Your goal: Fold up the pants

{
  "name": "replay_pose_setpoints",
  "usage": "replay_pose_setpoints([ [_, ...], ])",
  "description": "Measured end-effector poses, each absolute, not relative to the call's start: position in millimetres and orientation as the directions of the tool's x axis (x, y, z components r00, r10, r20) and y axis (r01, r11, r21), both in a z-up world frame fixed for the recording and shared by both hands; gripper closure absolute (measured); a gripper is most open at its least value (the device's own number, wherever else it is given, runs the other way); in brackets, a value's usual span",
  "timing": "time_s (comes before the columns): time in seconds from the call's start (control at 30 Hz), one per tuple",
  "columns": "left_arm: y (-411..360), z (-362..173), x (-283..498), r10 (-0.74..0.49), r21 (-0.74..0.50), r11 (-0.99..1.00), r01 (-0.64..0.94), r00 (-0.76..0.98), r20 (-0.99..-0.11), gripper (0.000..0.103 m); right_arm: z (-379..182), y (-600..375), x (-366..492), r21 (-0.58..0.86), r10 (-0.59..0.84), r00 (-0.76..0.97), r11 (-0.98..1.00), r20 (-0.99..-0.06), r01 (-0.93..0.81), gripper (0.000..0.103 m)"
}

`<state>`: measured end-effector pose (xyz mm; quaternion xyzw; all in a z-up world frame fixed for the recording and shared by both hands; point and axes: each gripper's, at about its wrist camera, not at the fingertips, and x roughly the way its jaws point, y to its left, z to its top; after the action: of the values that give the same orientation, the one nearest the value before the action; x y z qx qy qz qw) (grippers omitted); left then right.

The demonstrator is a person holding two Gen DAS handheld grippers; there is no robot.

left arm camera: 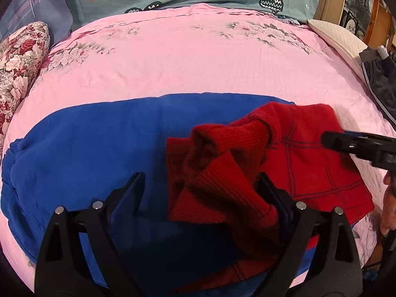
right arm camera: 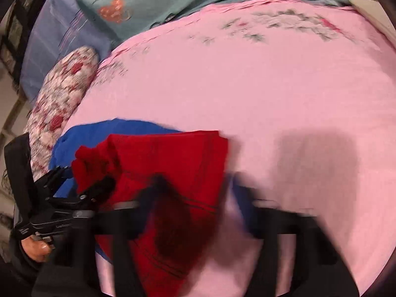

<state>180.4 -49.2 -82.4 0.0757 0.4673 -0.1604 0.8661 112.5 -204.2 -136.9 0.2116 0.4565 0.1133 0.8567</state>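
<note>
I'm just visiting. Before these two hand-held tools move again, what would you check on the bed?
1. Left tool gripping the cloth: not ok. Its jaws stand wide and the ribbed cuff lies loose between them.
2. Right tool gripping: cannot tell. Its tip meets the red cloth, and its own view is blurred.
3. Red pants smooth: not ok, bunched at the cuffs.
4. Blue pants flat underneath: ok.
5. Room on the pink sheet beyond the clothes: ok.
</note>
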Motion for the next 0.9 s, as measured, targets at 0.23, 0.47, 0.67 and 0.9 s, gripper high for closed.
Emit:
replay_pose_setpoints([
  [0.23,-60,-71,198,-0.287,-0.148,0.944,0.296,0.506,-0.814,0.01,-66,-217,117,0.41,0.378,0.647,0.906,-0.662,-0.109,0.092],
  [0.47,-104,-87,218,-0.241,-0.106,0.953,0.285,0.496,-0.834,0.008,-92,-235,148,0.244,0.195,0.586,0.97,-0.786,0.004,0.085],
  [0.67,-76,-66,197,-0.28,-0.149,0.948,0.281,0.517,-0.809,0.008,-106,-240,128,0.2,0.112,0.61,0.977,-0.784,0.078,0.069],
  [0.9,-1,-38,151,-0.287,-0.184,0.956,0.229,0.581,-0.762,0.007,-84,-189,117,0.22,0.232,0.626,0.971,-0.745,-0.098,0.061],
])
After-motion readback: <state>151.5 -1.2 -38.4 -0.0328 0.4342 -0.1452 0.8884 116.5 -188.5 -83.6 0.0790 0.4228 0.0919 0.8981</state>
